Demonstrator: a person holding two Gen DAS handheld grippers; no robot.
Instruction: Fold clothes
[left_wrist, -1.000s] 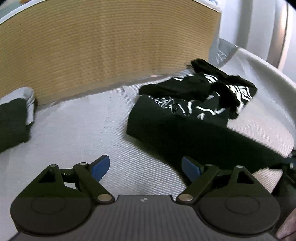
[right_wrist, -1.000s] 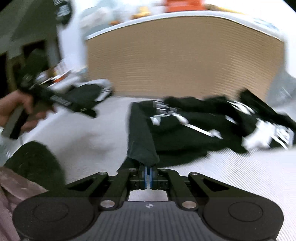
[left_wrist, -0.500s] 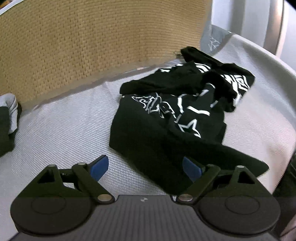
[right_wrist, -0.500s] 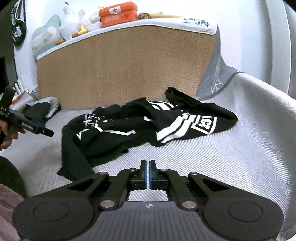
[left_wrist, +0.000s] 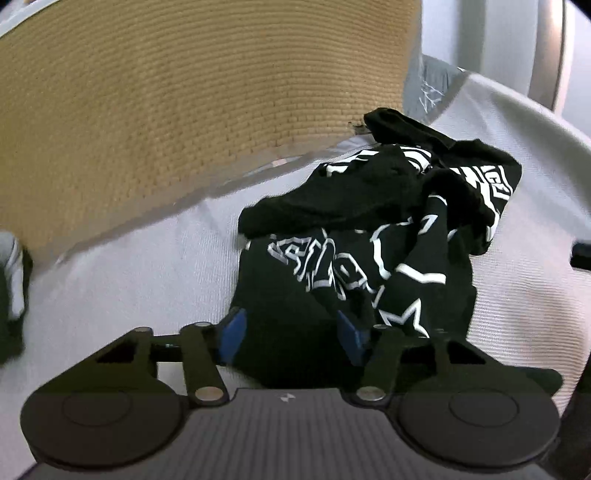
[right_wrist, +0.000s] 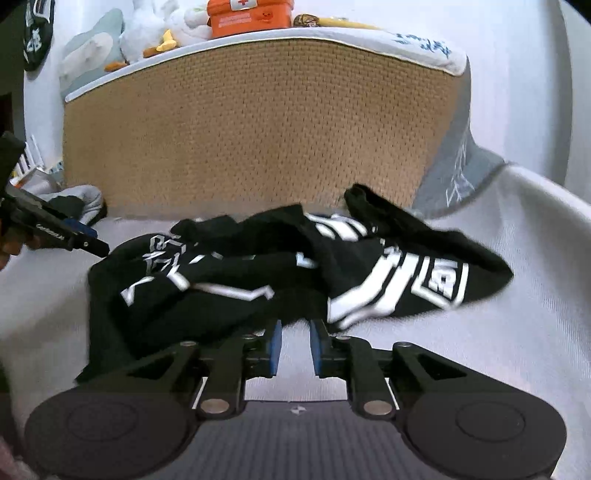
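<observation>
A crumpled black shirt (left_wrist: 369, 229) with white lettering lies on the white bed sheet (left_wrist: 147, 288). My left gripper (left_wrist: 291, 338) is over the shirt's near left edge. Its jaws are closing, black cloth lies between the blue pads (left_wrist: 231, 336), and the pads do not press on it. In the right wrist view the same shirt (right_wrist: 258, 277) spreads across the middle. My right gripper (right_wrist: 296, 345) is at its near edge with jaws opening a little; only sheet shows in the narrow gap. The left gripper (right_wrist: 88, 245) reaches the shirt's left side, held by a hand (right_wrist: 7, 243).
A tall tan woven panel (right_wrist: 258, 129) stands behind the shirt, with an orange first-aid box (right_wrist: 249, 14) and plush toys (right_wrist: 147, 33) on top. Grey and black clothes (right_wrist: 74, 203) lie at the far left. A grey cloth (right_wrist: 461, 177) is at the back right.
The right gripper let go of the black cloth, pulled away, then came back to the shirt's edge and parted its jaws slightly. The left gripper moved onto the shirt and its jaws narrowed.
</observation>
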